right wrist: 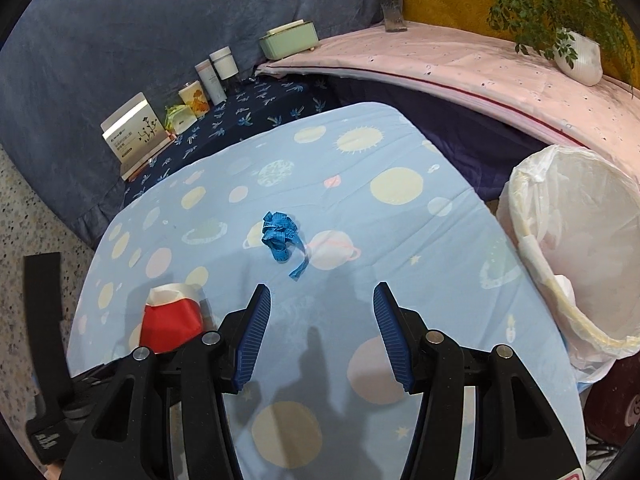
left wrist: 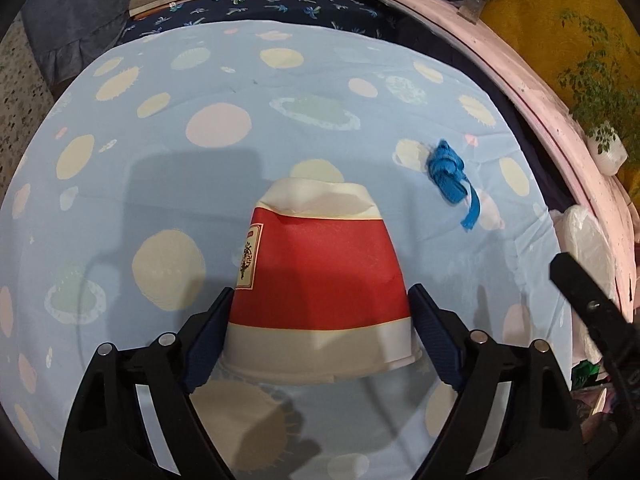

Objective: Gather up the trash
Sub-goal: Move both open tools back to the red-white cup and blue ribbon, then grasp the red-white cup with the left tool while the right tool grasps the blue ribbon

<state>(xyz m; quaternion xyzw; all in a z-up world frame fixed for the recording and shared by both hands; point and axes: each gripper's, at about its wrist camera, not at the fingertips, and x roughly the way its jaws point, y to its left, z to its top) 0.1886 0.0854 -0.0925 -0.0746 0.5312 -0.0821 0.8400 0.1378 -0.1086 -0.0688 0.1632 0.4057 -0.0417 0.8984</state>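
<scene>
Left tool (left wrist: 320, 320) straddles the red-and-white paper cup (left wrist: 320, 276), which lies upside down and dented on the counter (left wrist: 160, 80) under its light blue planet-print cloth. Blue pads sit against both sides of the cup near its rim, so it reads as holding the cup, or just about to; true pad contact can't be confirmed. In the right wrist view the same cup (right wrist: 170, 320) sits near-left.

Right tool (right wrist: 322, 332) hangs wide and empty over the near counter, aimed at the crumpled blue tape strip (right wrist: 280, 240) mid-counter, well apart from the pads.

White bag-lined trash bin (right wrist: 576, 248) stands just off the counter's right edge, mouth open.

Risks, as judgement:
- Cup wall already creased; a hard squeeze may collapse it and let it slip out.
- Grip is low near the rim, so the cup could pivot or tip on lifting.
- The left tool must cross right to reach the bin, so it could clash with the right tool.
- The tape's loose tail could snag the cloth or trail outside the bin.
- Thin flat tape: pads may pinch cloth along with it.

Counts: one cup, one tape strip, one bin, two tools. On the far dark blue floral ledge (right wrist: 248, 116) a row of boxes and jars, roughly five, not trash as far as I can judge.
</scene>
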